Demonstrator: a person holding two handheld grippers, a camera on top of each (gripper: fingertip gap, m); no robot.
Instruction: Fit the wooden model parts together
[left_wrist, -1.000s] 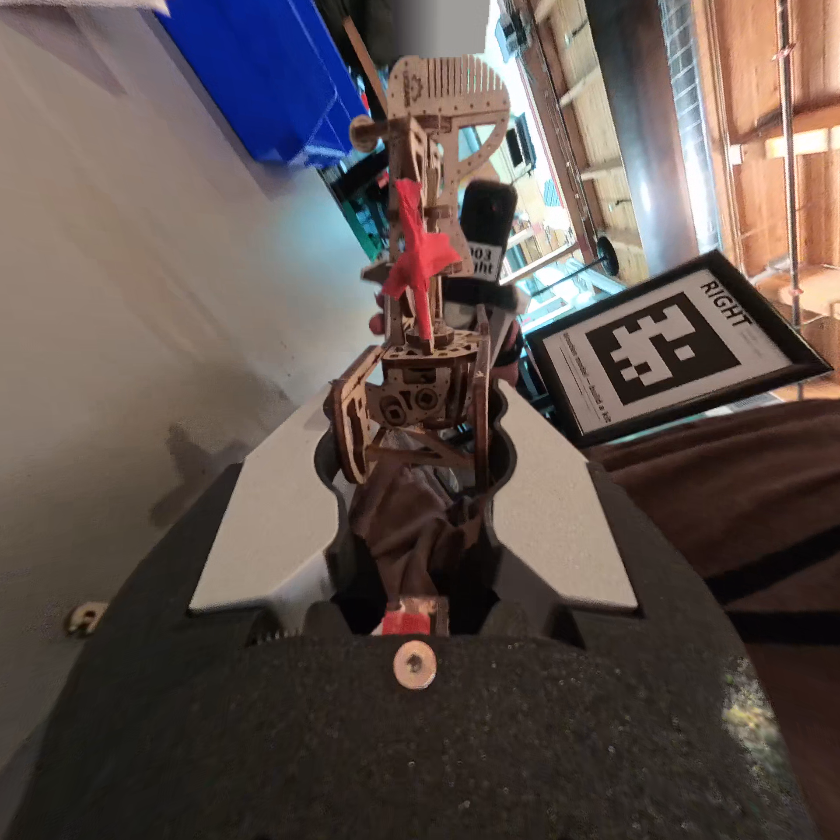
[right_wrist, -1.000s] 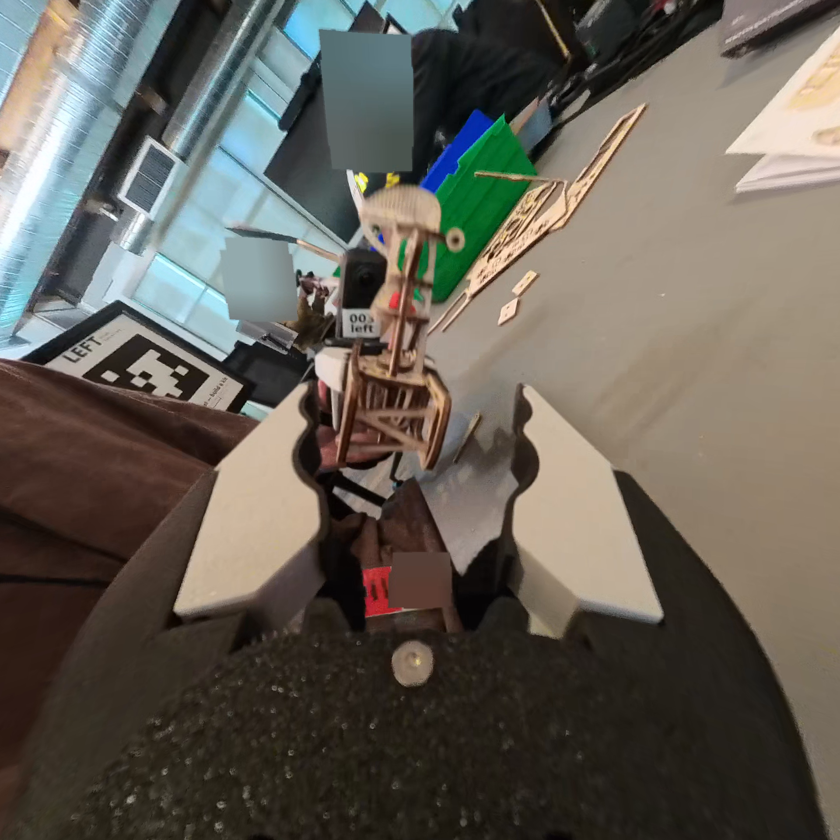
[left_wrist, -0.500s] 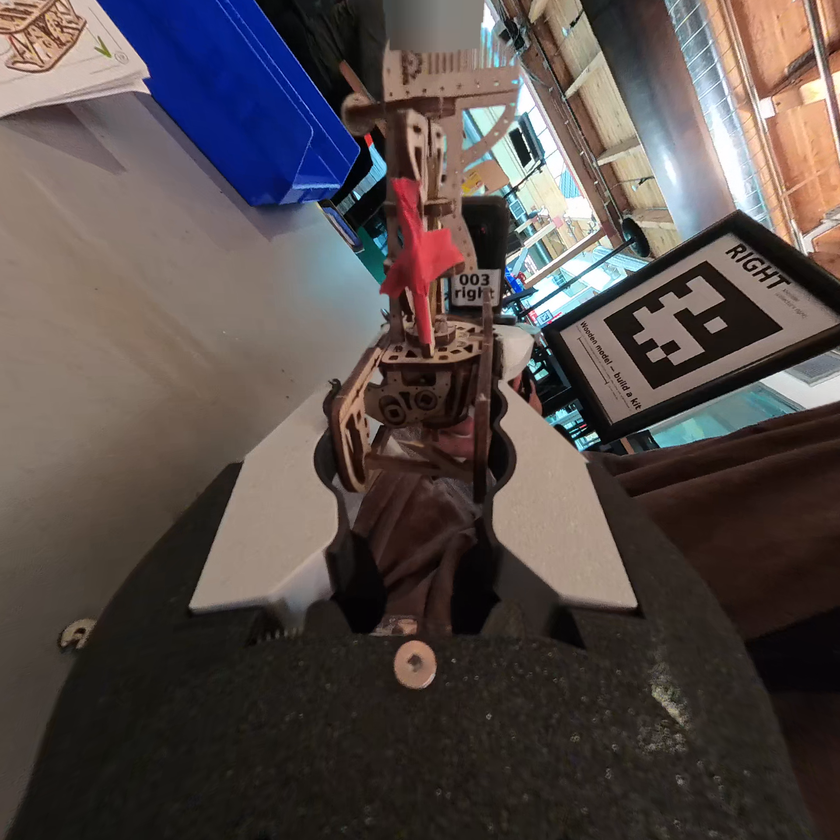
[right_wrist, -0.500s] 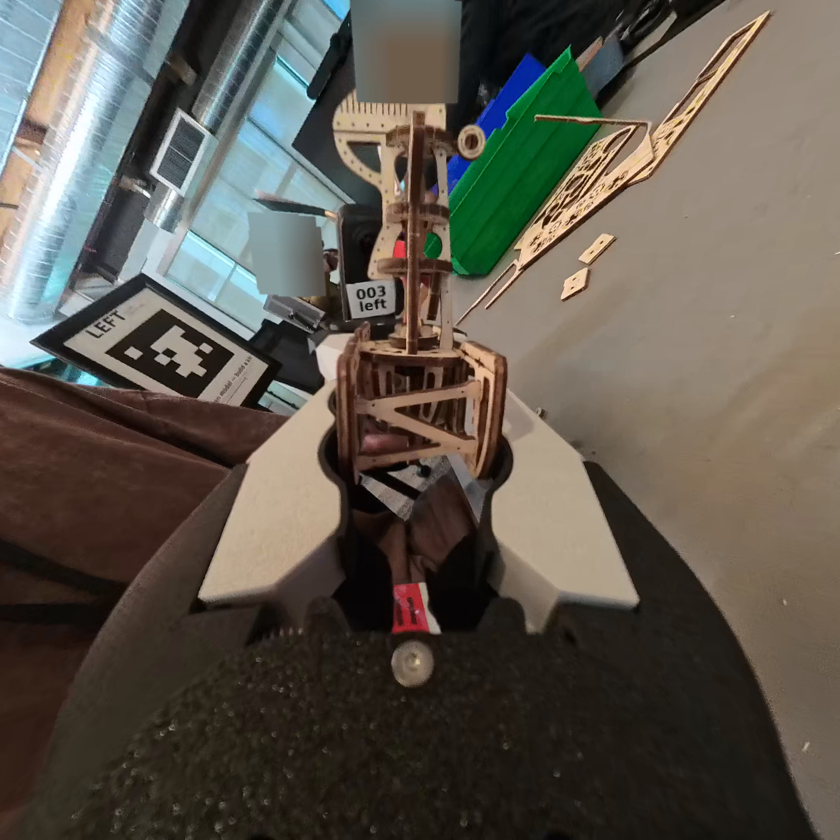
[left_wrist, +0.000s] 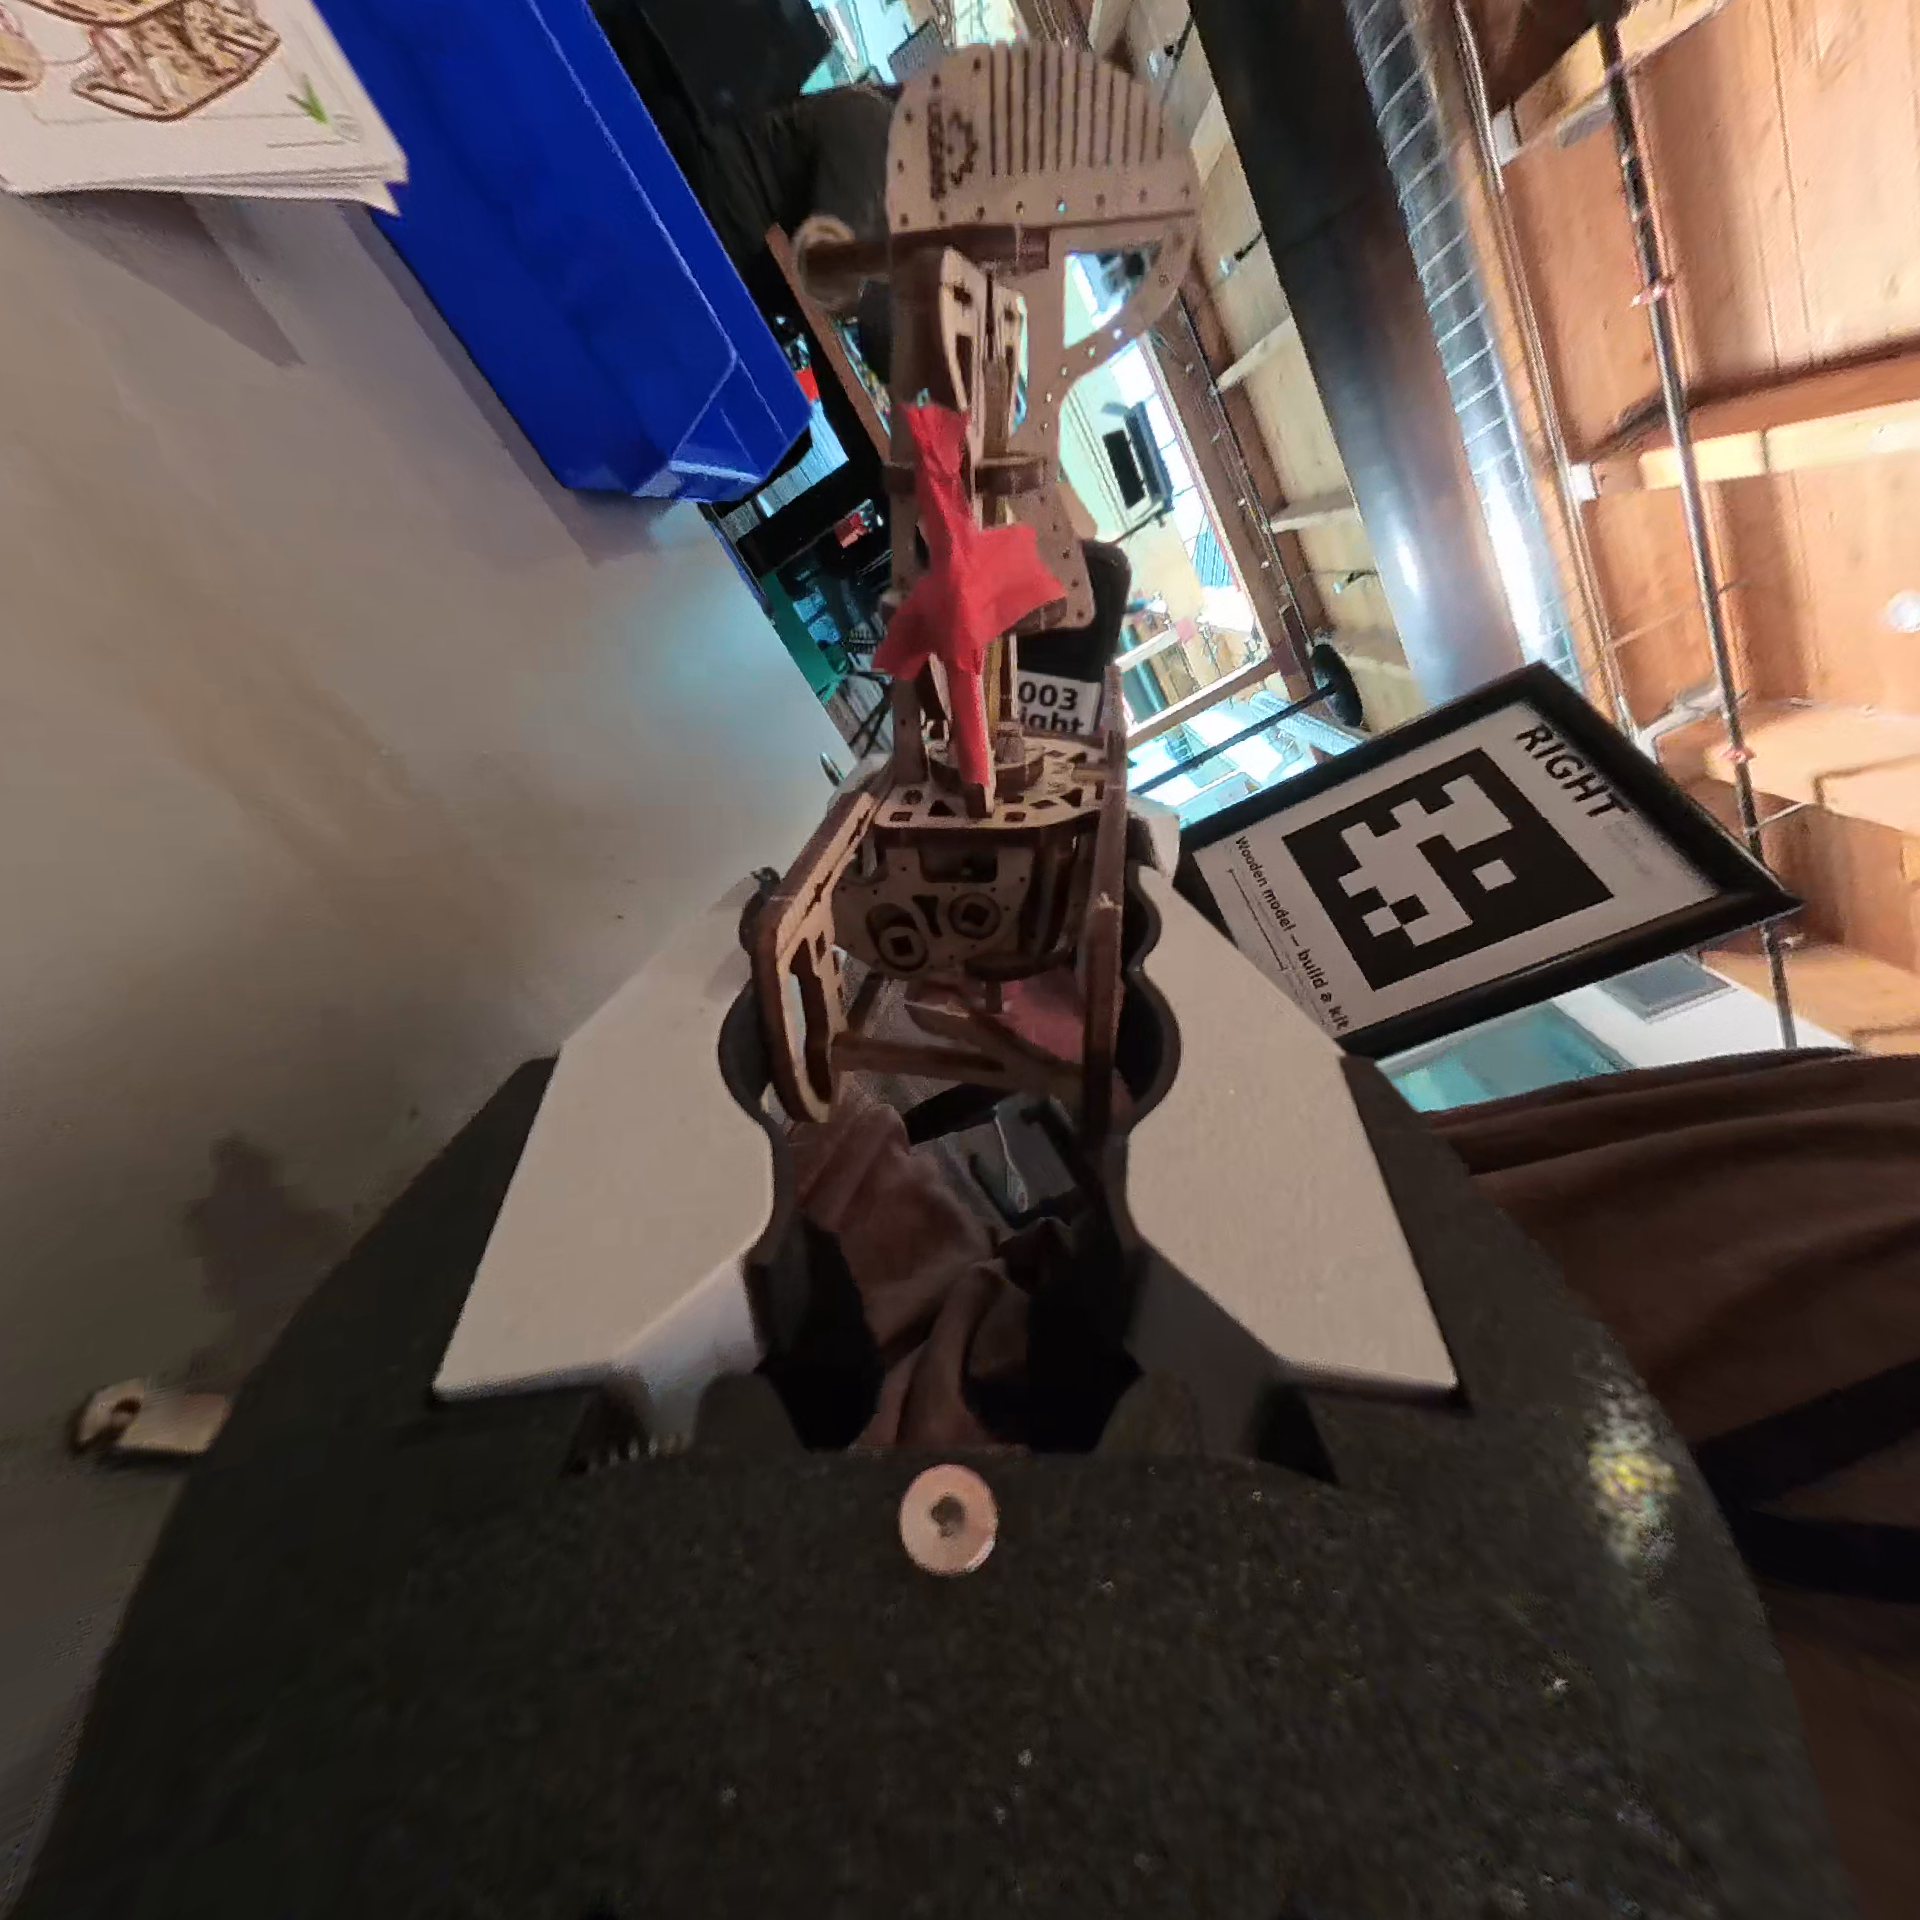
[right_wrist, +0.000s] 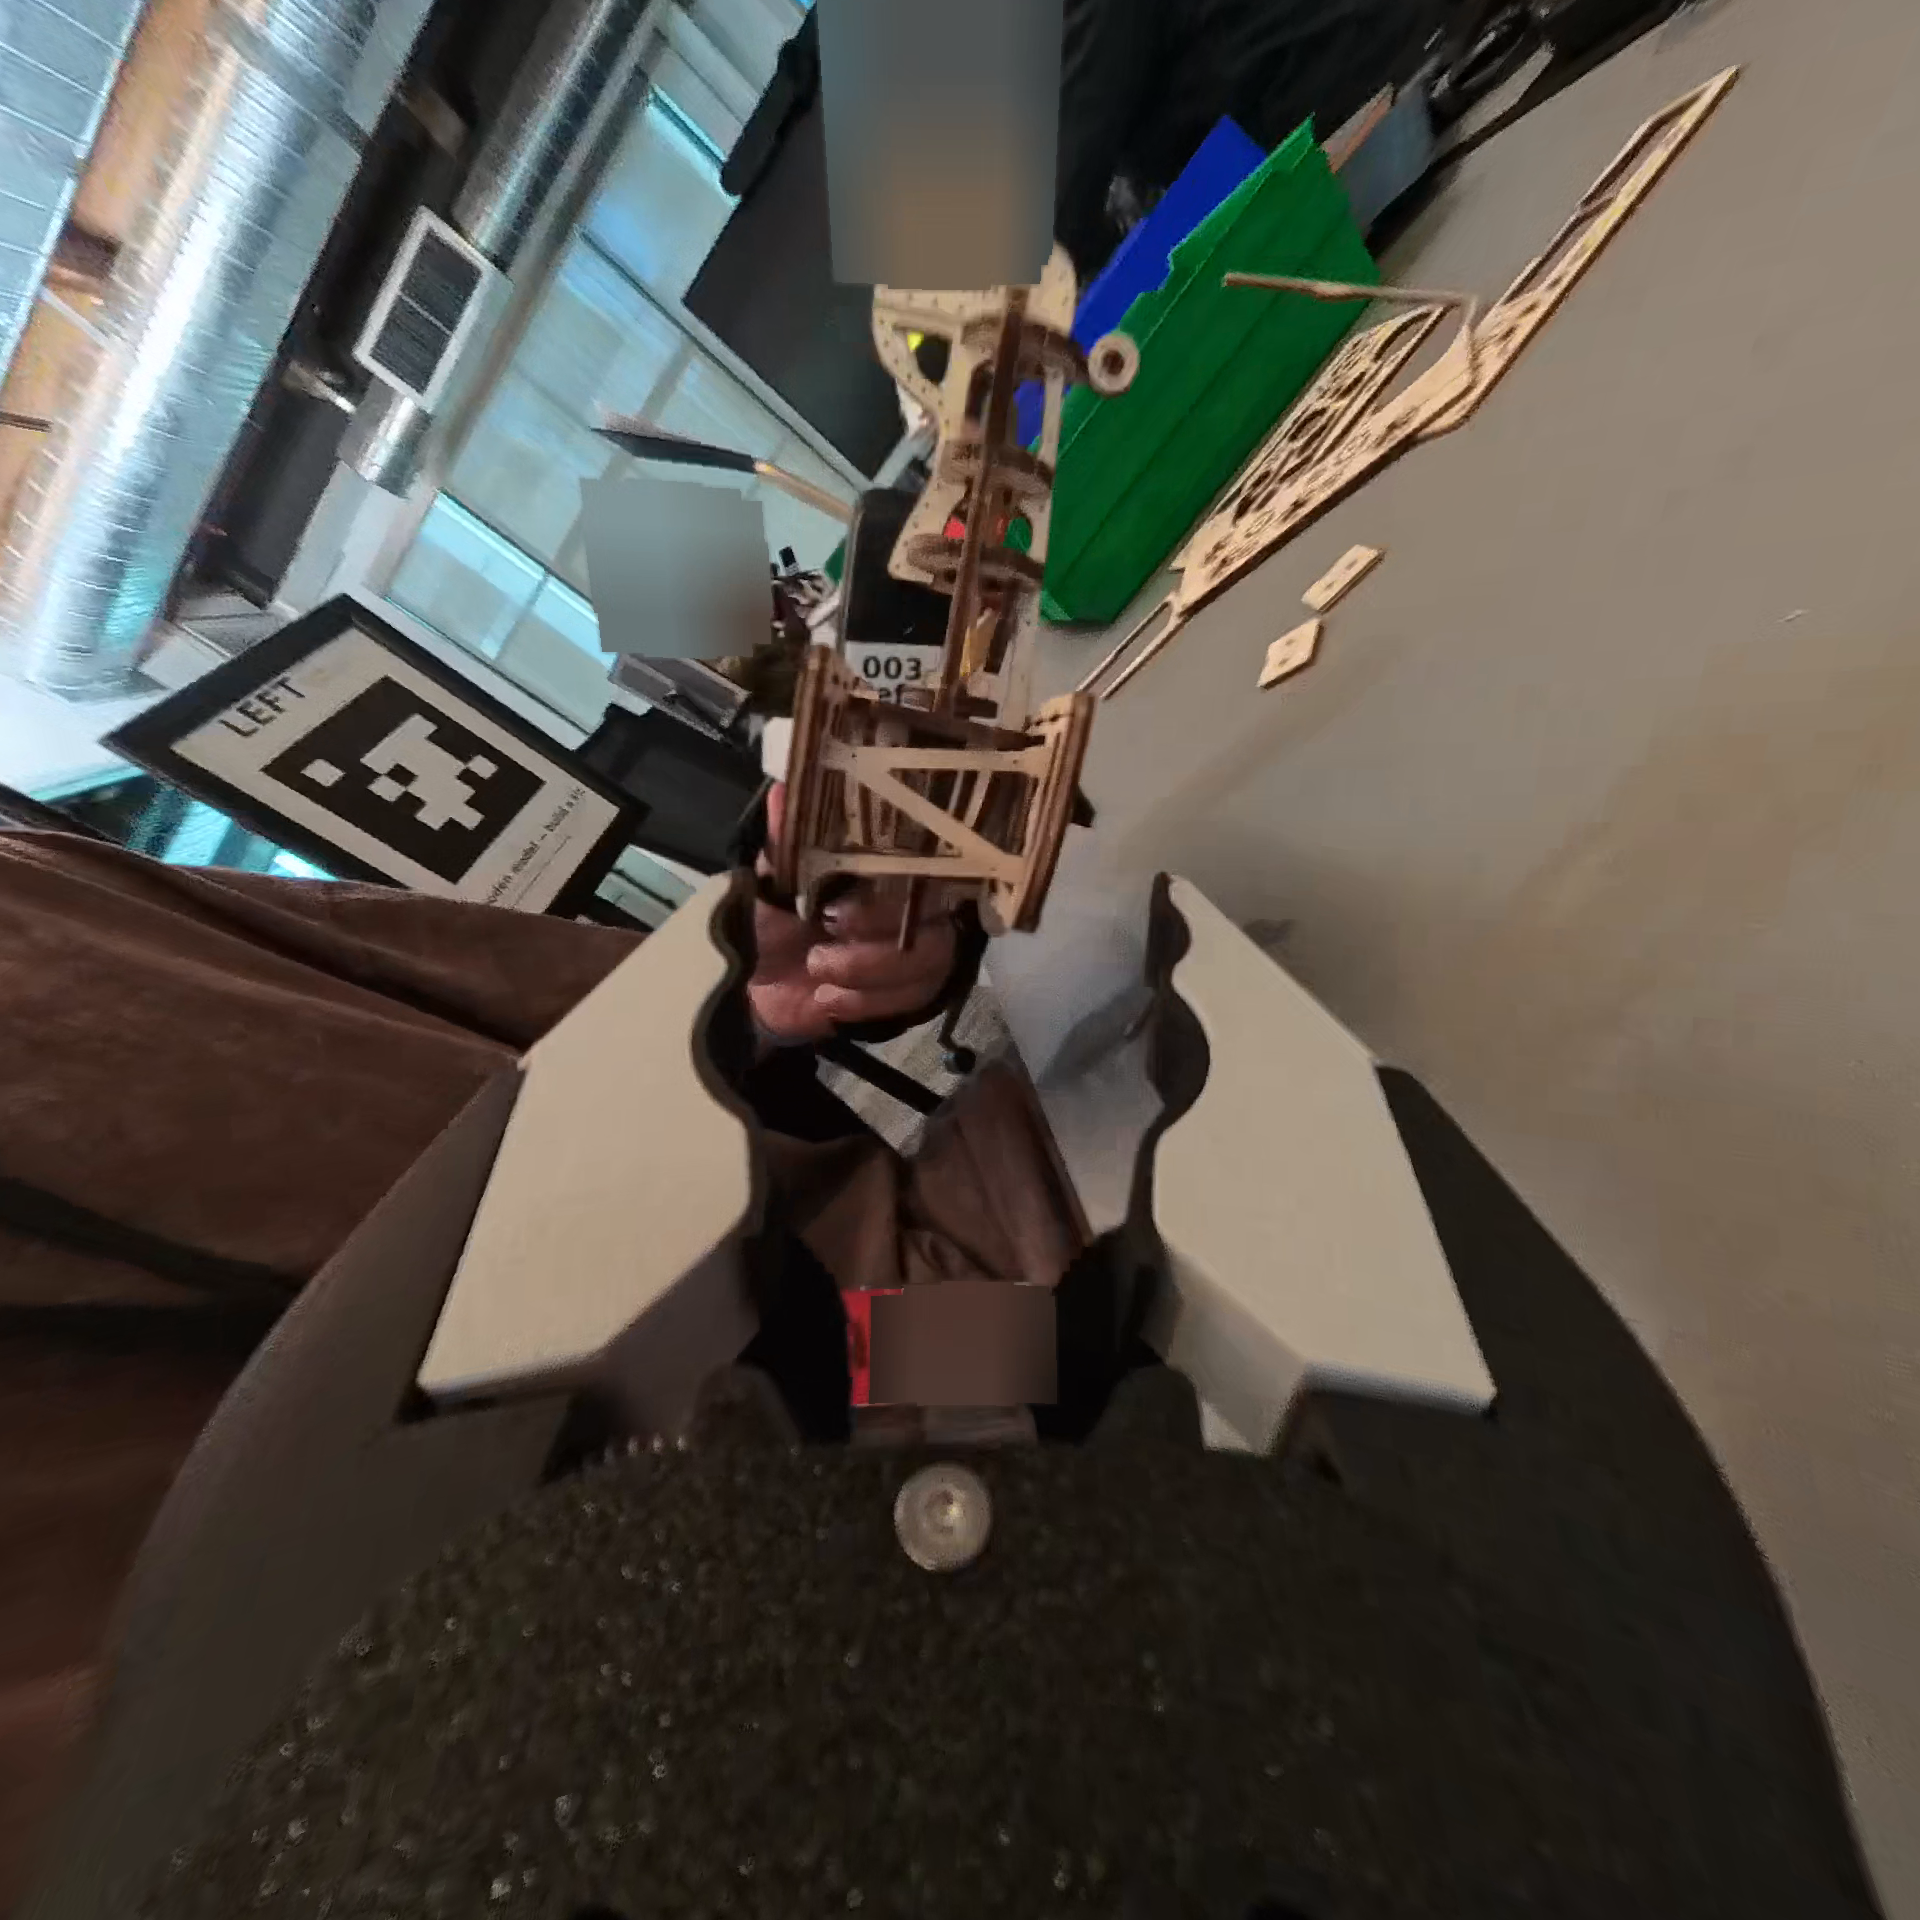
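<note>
Gripping the wooden model (left_wrist: 940, 914) by its lattice base, the left tool (left_wrist: 940, 997) has both grey fingers (left_wrist: 634, 1174) pressed against the frame's sides, holding it up off the tabletop (left_wrist: 312, 779). The model's mast rises toward twelve o'clock in the left wrist view, with a red tape scrap (left_wrist: 961, 592) stuck partway up and a fan-shaped toothed plate (left_wrist: 1039, 177) at the top.

In the right wrist view the right tool (right_wrist: 940, 935) stands wide and empty, its fingers (right_wrist: 592, 1195) just short of the same base (right_wrist: 930, 800), which sits at twelve o'clock between the tips without touching them. A hand (right_wrist: 842, 977) shows below the base.

The step in hand looks like a re-grip or steadying of the base. To do it well, I would bring the right tool in square to the flat side panels, not the thin diagonal braces, and close gently, since the lattice likely cracks under pinch.

Farther off at one to two o'clock on the tabletop lie cut-out wooden sheets (right_wrist: 1351, 436), two small loose pieces (right_wrist: 1314, 613) and a green bin (right_wrist: 1195, 447).
</note>
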